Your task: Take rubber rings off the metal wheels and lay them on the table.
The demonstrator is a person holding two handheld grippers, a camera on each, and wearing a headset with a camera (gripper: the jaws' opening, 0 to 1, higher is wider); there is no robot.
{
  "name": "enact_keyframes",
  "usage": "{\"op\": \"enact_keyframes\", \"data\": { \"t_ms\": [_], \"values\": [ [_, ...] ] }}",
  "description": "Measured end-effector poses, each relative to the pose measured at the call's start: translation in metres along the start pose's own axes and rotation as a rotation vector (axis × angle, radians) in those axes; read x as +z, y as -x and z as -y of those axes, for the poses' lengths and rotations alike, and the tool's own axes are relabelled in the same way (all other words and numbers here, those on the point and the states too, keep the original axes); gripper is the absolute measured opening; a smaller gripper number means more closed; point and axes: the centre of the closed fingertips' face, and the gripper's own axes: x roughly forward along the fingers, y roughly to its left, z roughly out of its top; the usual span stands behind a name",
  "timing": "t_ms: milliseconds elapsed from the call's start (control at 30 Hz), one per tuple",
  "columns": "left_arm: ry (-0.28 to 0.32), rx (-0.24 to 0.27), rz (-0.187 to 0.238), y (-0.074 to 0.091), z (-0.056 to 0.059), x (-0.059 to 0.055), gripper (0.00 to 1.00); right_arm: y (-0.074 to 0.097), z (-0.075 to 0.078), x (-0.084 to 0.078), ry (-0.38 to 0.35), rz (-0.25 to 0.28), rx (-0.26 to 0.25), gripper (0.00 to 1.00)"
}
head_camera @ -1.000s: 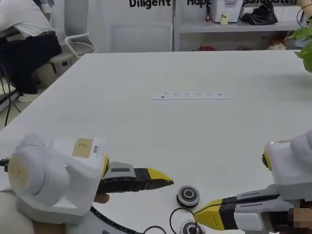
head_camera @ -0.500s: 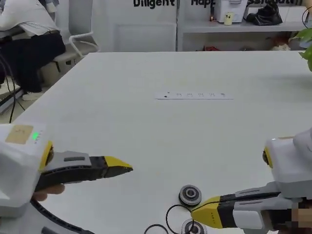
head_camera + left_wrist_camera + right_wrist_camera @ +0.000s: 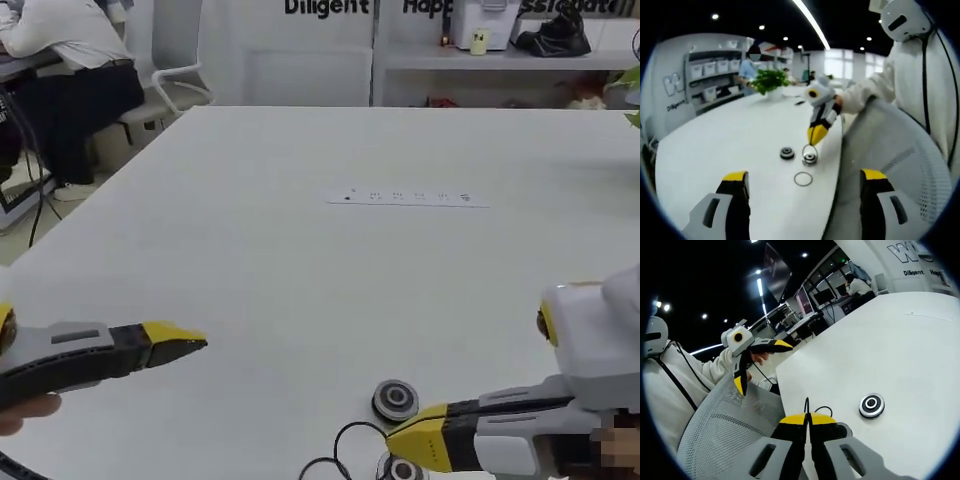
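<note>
Two metal wheels lie near the table's front edge. One wheel still wears its black rubber ring. The other wheel sits half hidden under my right gripper, which is shut on a thin rubber ring that loops up from that wheel. A loose ring lies flat on the table beside them. My left gripper hovers well to the left of the wheels, open and holding nothing.
The white table stretches far ahead, with a small printed strip at its middle. A grey mesh chair back sits at the table's near edge. A potted plant and shelves stand at the far end, and a person sits at the back left.
My left gripper has drawn away to the left, clear of the wheels. The right gripper stays shut on the ring by the near wheel. The head camera has shifted slightly.
</note>
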Motion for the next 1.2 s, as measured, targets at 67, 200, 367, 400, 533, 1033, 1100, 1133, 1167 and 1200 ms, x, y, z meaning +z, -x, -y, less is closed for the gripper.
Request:
{"op": "enact_keyframes", "data": {
  "t_ms": [67, 200, 367, 400, 533, 1033, 1100, 1133, 1167, 1200],
  "values": [
    [0.017, 0.022, 0.005, 0.003, 0.000, -0.004, 0.95, -0.001, -0.001, 0.000, 0.000, -0.003, 0.003, 0.00],
    [0.047, 0.050, 0.020, 0.009, -0.001, -0.008, 0.96, -0.003, -0.002, -0.003, 0.007, -0.017, 0.005, 0.00],
    [0.066, 0.075, 0.020, 0.013, -0.001, -0.015, 0.96, -0.005, -0.002, -0.005, 0.011, -0.029, 0.010, 0.00],
    [0.070, 0.082, 0.019, 0.013, -0.002, -0.016, 0.96, -0.006, -0.002, -0.005, 0.013, -0.032, 0.013, 0.00],
    [0.085, 0.098, 0.015, 0.014, -0.003, -0.021, 0.96, -0.009, -0.002, -0.007, 0.020, -0.043, 0.012, 0.00],
    [0.096, 0.106, 0.022, 0.016, 0.001, -0.027, 0.96, -0.021, -0.002, -0.016, 0.072, -0.086, -0.013, 0.00],
    [0.096, 0.108, 0.022, 0.017, 0.001, -0.028, 0.96, -0.023, -0.002, -0.017, 0.079, -0.090, -0.016, 0.00],
    [0.097, 0.108, 0.022, 0.017, 0.002, -0.028, 0.96, -0.024, -0.002, -0.018, 0.087, -0.097, -0.019, 0.00],
    [0.099, 0.109, 0.023, 0.017, 0.002, -0.029, 0.96, -0.025, -0.002, -0.019, 0.091, -0.101, -0.020, 0.00],
    [0.100, 0.110, 0.024, 0.018, 0.002, -0.029, 0.96, -0.026, -0.001, -0.020, 0.095, -0.105, -0.022, 0.00]
  ]
}}
